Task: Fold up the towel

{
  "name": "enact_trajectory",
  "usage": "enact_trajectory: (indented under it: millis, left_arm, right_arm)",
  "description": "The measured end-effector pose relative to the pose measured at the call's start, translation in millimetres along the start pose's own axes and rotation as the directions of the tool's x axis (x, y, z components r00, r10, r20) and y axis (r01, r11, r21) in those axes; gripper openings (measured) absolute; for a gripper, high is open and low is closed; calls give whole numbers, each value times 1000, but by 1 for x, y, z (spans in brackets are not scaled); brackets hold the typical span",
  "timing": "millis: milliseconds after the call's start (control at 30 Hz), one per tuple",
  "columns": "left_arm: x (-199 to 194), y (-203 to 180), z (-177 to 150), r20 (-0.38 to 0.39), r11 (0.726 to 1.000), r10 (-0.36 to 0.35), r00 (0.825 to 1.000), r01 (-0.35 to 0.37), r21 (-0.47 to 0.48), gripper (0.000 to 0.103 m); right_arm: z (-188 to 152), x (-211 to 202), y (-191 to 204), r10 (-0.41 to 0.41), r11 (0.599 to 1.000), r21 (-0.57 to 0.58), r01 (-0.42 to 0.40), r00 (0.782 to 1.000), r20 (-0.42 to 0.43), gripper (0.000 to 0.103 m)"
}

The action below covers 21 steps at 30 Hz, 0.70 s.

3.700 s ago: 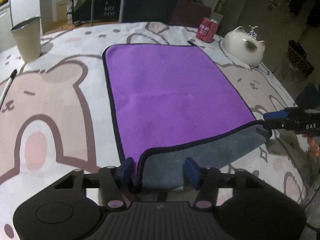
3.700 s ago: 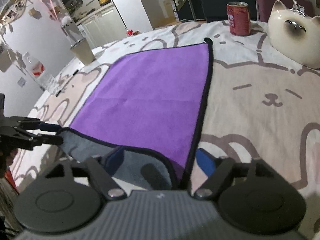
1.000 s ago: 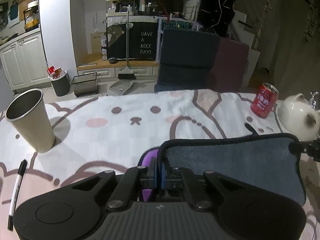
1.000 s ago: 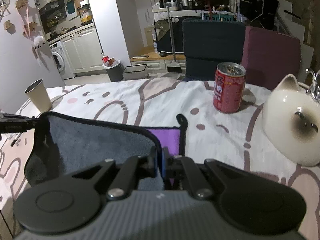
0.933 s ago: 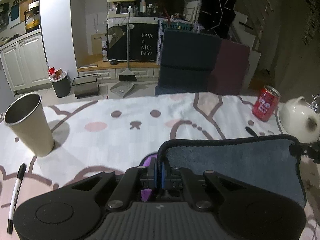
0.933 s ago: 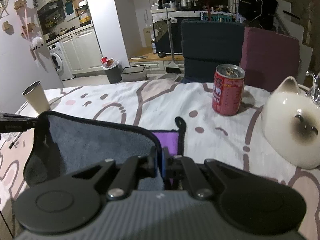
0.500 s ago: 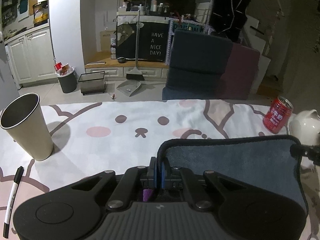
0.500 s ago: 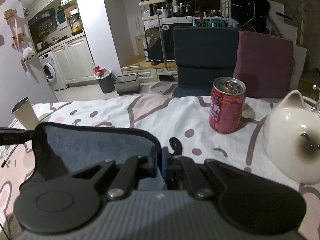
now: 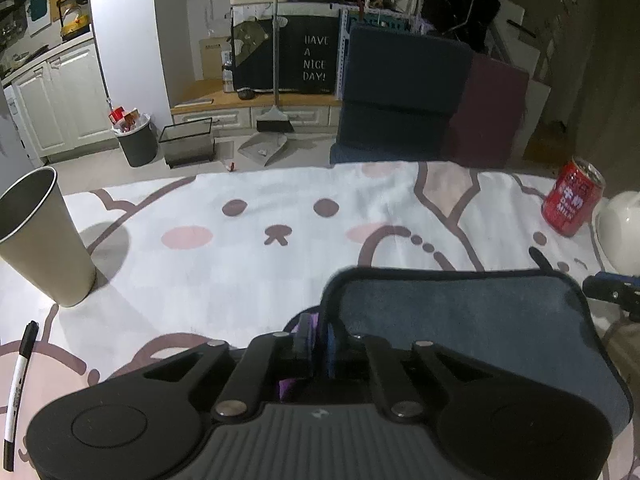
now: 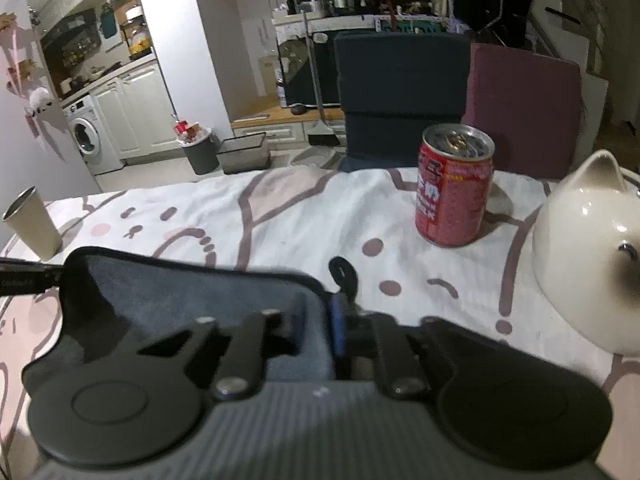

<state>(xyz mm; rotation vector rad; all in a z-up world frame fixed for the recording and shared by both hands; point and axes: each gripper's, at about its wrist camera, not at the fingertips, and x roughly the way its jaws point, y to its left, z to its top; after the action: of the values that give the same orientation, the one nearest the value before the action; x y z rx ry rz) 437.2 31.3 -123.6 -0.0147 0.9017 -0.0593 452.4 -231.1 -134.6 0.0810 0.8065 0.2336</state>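
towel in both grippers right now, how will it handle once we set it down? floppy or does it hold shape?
Likely floppy: the towel sags between the left gripper and the right gripper, its black-bound top edge bowing. It looks plush and thick, so it probably grips well, not slippery. Set down, it should drape flat on the tablecloth, though folded corners may shift out of line.

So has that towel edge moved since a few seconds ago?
Yes. The towel edge, earlier near, is now carried forward toward the red can.

Towel (image 9: 460, 320) – grey side showing, dark-edged, purple beneath, held above tablecloth
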Motion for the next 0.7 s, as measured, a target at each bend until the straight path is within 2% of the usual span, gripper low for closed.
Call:
enact_trajectory:
  millis: [33, 67, 100, 167, 267, 400, 567, 633, 700]
  left_arm:
    - [0, 0, 0, -4, 1000, 3, 1000, -3, -1, 24]
    - [-1, 1, 0, -6, 1000, 5, 1000, -6, -4, 38]
    - [-1, 1, -1, -5, 1000, 4, 1000, -4, -8, 45]
    - [-4, 3, -1, -8, 1000, 3, 1000, -3, -16, 65]
    - [-7, 3, 0, -20, 1000, 2, 1000, -3, -25, 85]
    - [-12, 1, 1, -24, 1000, 11, 1000, -12, -16, 99]
    - [-20, -4, 0, -16, 1000, 21, 1000, -21, 3, 103]
    - [-23, -6, 0, -12, 1000, 22, 1000, -22, 8, 103]
    - [-26, -9, 0, -12, 1000, 21, 1000, -21, 10, 103]
  right_arm:
    - [-1, 0, 0, -3, 1000, 3, 3, 1000, -4, 38]
    - [-1, 0, 0, 0, 1000, 6, 0, 1000, -7, 41]
    - [0, -1, 0, 6, 1000, 7, -6, 1000, -8, 46]
    - [0, -4, 2, 21, 1000, 0, -21, 1000, -14, 51]
    - [0, -6, 5, 27, 1000, -7, -27, 999, -21, 63]
    - [2, -9, 7, 37, 999, -6, -38, 999, -33, 80]
    - [4, -12, 11, 36, 999, -1, -36, 998, -51, 93]
    - [4, -15, 12, 35, 999, 0, -35, 998, -54, 103]
    - [5, -19, 13, 29, 1000, 1, -29, 998, -50, 103]
